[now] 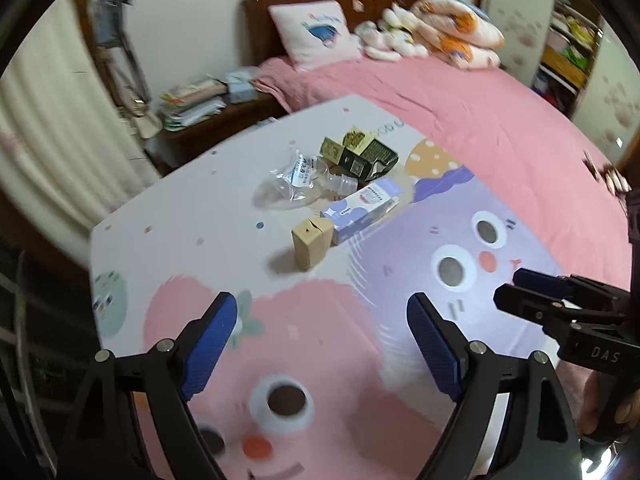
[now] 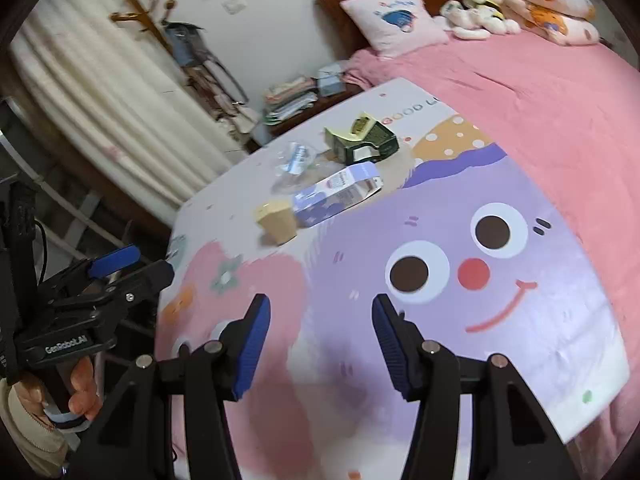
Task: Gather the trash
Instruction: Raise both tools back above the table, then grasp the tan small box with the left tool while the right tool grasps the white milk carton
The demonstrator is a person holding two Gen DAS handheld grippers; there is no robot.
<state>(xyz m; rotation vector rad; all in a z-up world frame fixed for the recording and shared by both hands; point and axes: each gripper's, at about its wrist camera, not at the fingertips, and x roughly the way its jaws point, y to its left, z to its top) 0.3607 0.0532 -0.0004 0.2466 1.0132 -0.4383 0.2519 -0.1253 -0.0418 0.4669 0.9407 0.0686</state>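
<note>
Only the right wrist view shows the person's hand (image 2: 82, 390).

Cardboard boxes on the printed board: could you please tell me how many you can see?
3. A small tan box stands nearest; the purple-and-white carton lies just behind it; the dark green box, torn open, sits farthest. Its pieces may hide another.

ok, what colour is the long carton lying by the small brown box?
The carton is white with blue-purple blueberry print, clearest in the right wrist view, next to the brown box.
</note>
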